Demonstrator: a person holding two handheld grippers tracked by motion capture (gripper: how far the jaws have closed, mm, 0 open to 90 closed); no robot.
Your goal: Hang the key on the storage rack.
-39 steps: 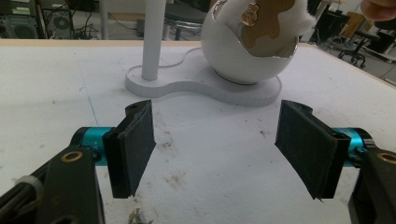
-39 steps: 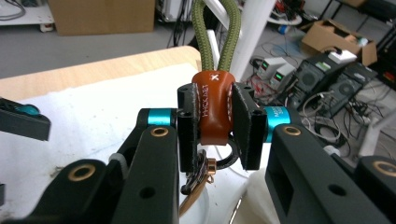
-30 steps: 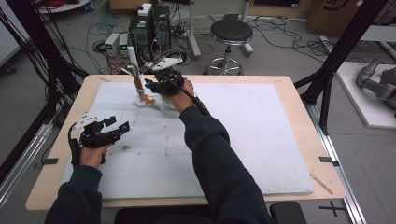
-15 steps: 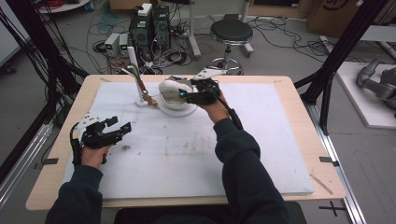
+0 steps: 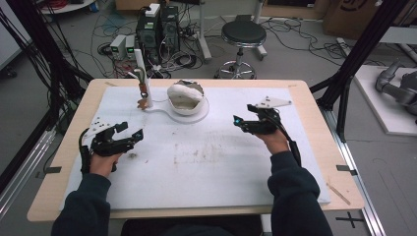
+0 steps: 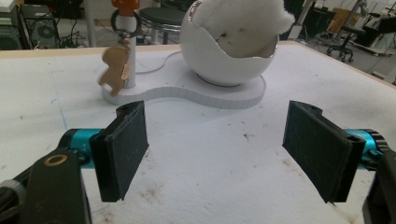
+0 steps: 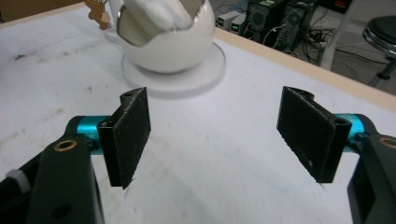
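A white egg-shaped bowl (image 5: 185, 96) with white fluff inside stands on a flat white base (image 5: 189, 114) at the back middle of the table. On the same base rises a white post (image 5: 142, 73) with a small brown figure (image 5: 143, 103) hanging from it. My left gripper (image 5: 132, 133) rests open at the left, pointing toward the bowl (image 6: 229, 51) and the figure (image 6: 114, 70). My right gripper (image 5: 239, 122) hovers open at the right, empty, with the bowl (image 7: 163, 37) ahead of its jaws. Both grippers are well apart from the base.
The table carries a stained white mat (image 5: 206, 157) with a wooden rim (image 5: 314, 93). Black frame posts (image 5: 351, 64) flank the table. A stool (image 5: 243, 34) and electronics with cables (image 5: 157, 29) stand on the floor behind it.
My right gripper has drawn back from the post and bowl to the right side of the table. The bowl now stands uncovered. The left gripper has stayed put.
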